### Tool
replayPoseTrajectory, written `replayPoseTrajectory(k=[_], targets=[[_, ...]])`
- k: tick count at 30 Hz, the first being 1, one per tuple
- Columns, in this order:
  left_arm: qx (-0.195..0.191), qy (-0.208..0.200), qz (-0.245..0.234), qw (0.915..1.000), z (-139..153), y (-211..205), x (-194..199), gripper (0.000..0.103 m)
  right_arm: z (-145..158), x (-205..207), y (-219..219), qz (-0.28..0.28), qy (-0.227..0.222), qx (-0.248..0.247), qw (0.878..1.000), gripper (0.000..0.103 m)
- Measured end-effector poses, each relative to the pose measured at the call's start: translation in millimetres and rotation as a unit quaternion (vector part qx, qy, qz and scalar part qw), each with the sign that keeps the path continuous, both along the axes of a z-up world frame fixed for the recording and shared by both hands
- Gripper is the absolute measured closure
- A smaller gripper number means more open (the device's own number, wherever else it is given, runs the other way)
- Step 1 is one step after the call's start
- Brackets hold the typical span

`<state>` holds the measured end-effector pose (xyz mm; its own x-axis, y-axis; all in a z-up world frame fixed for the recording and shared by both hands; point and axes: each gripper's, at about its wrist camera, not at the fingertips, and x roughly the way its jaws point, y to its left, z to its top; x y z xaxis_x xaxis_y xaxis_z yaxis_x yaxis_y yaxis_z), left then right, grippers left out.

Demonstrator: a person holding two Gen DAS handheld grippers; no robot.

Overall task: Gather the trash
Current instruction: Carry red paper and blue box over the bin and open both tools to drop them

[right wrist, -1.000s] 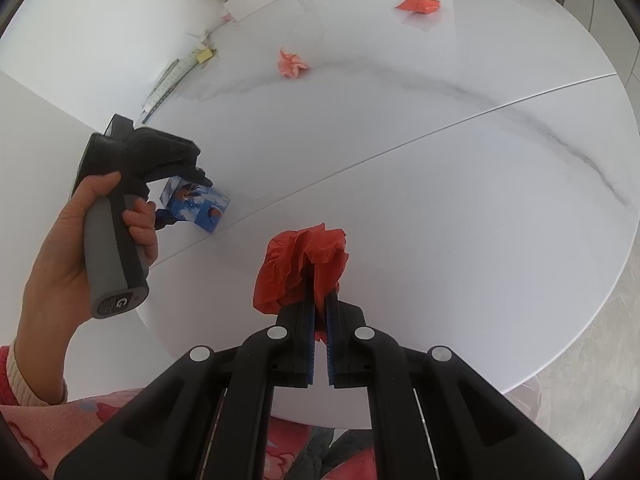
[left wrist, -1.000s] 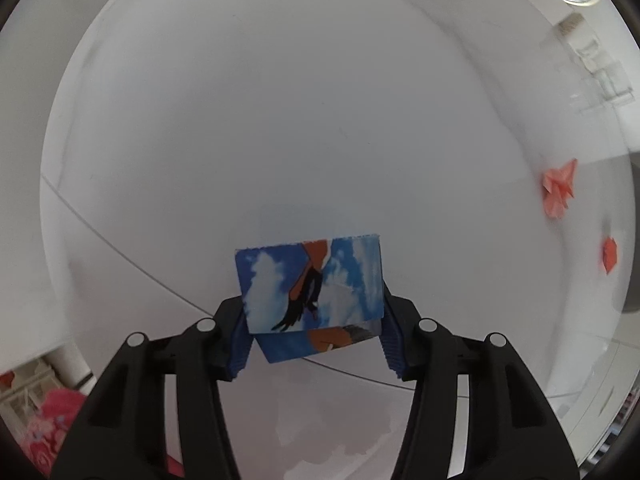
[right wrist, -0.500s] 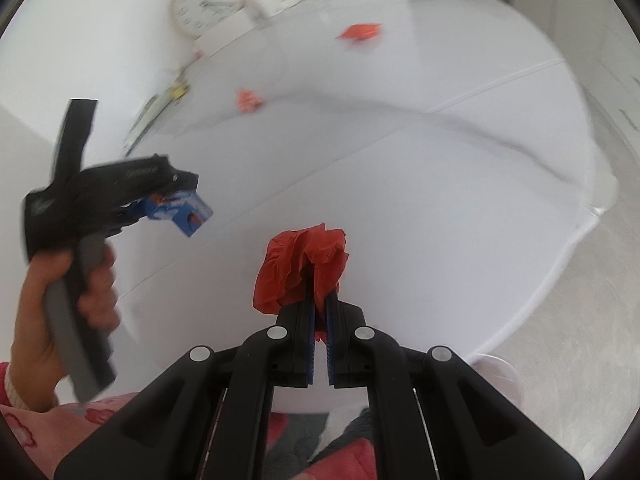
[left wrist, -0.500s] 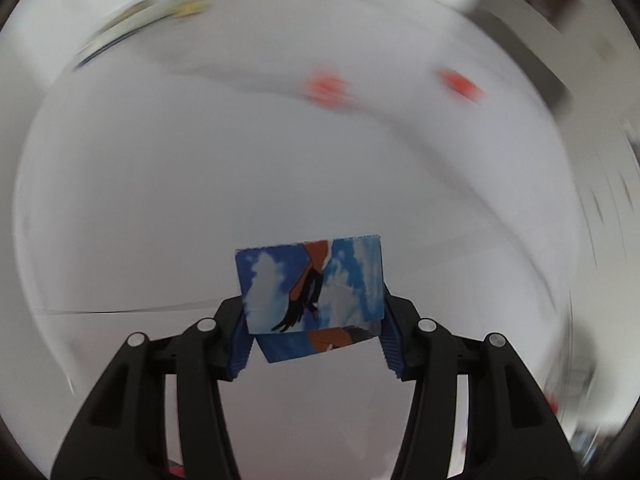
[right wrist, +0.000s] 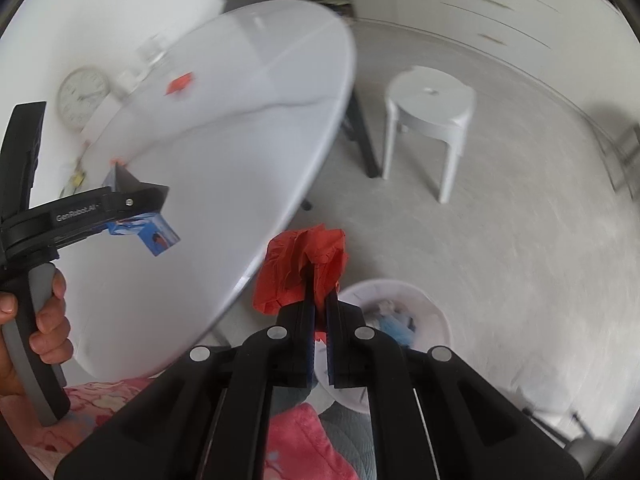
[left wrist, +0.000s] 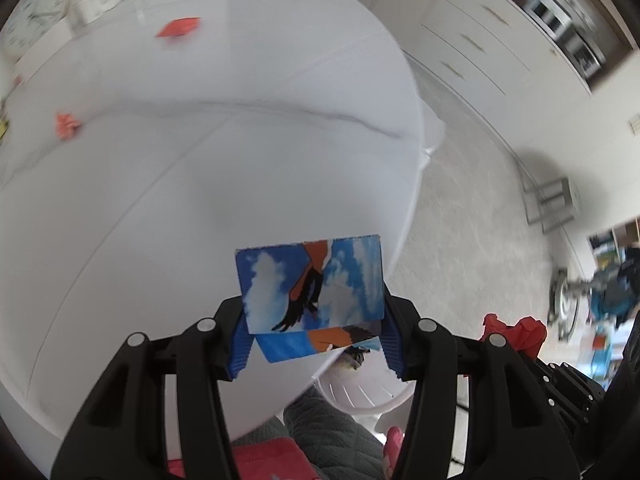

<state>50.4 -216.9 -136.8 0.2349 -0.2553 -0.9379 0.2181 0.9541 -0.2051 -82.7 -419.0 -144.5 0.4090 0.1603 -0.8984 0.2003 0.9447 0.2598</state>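
Note:
My left gripper (left wrist: 314, 336) is shut on a small blue box with clouds and a bird printed on it (left wrist: 312, 286), held above the white table's right edge; the box also shows in the right wrist view (right wrist: 154, 234). My right gripper (right wrist: 319, 308) is shut on a crumpled red paper (right wrist: 300, 268), held off the table just above a white trash bin (right wrist: 432, 320) on the floor. The bin holds some trash and also shows under the box in the left wrist view (left wrist: 360, 390). Two more red scraps (left wrist: 178, 28) (left wrist: 66, 126) lie on the table.
The round white marble table (left wrist: 200, 160) fills the left. A white stool (right wrist: 430, 108) stands on the grey floor beyond the bin. White drawers (left wrist: 500, 52) line the far wall. A clock (right wrist: 82, 94) leans at the table's back.
Both grippers have swung to the right, from over the table toward its edge and the floor. The bin, the stool and the floor have come into view. Both grips are unchanged.

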Motion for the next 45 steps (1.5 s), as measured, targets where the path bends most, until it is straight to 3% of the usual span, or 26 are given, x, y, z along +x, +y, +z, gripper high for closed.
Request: replayPoseTrajectory(k=[7,11,12,14,16,20,31,35,38,41,45], targets=[[0.001,-0.003,-0.030,0.9995,0.4,-25.8,-10.8,0.052,-32.0,-27.0,-5.8,-0.001,0.044,-0.022,0.999,0.097],[0.002,0.004,-0.035,0.9994,-4.5,-19.8,-9.4,0.052,-76.1,-30.0,-2.8,0.011,0.093,-0.021,0.995,0.093],[0.004,0.005,-0.036,0.9993,-6.4,-19.9,-10.4,0.052,-82.4,-29.6,-3.0,0.011,0.099,-0.017,0.995,0.089],[0.004,0.009,-0.037,0.9993,-7.8,-21.7,-14.8,0.052,-95.9,-29.5,-5.7,0.000,0.111,-0.017,0.994,0.056],[0.006,0.011,-0.040,0.9991,-9.1,-22.5,-20.3,0.052,-96.0,-29.3,-8.0,-0.009,0.109,-0.018,0.994,0.044],[0.009,0.012,-0.055,0.9984,-10.1,-28.1,-29.6,0.052,-84.5,-30.0,-14.8,-0.018,0.092,-0.022,0.995,0.034],[0.015,0.003,-0.120,0.9927,-9.3,-62.2,-53.0,0.052,-51.2,-44.9,-39.5,-0.048,0.058,-0.043,0.996,0.025],[0.009,-0.001,-0.208,0.9780,-13.5,-89.7,-67.3,0.052,-44.5,-56.5,-57.6,-0.070,0.055,-0.042,0.995,0.025],[0.020,-0.007,-0.296,0.9550,-26.2,-112.7,-85.0,0.052,-41.0,-67.0,-72.6,-0.083,0.055,-0.045,0.994,0.025],[0.029,0.006,-0.352,0.9357,-49.2,-130.0,-102.1,0.052,-40.8,-77.2,-86.4,-0.092,0.057,-0.046,0.993,0.025],[0.055,0.028,-0.383,0.9216,-84.4,-147.3,-120.3,0.052,-46.6,-87.2,-102.7,-0.098,0.066,-0.041,0.992,0.025]])
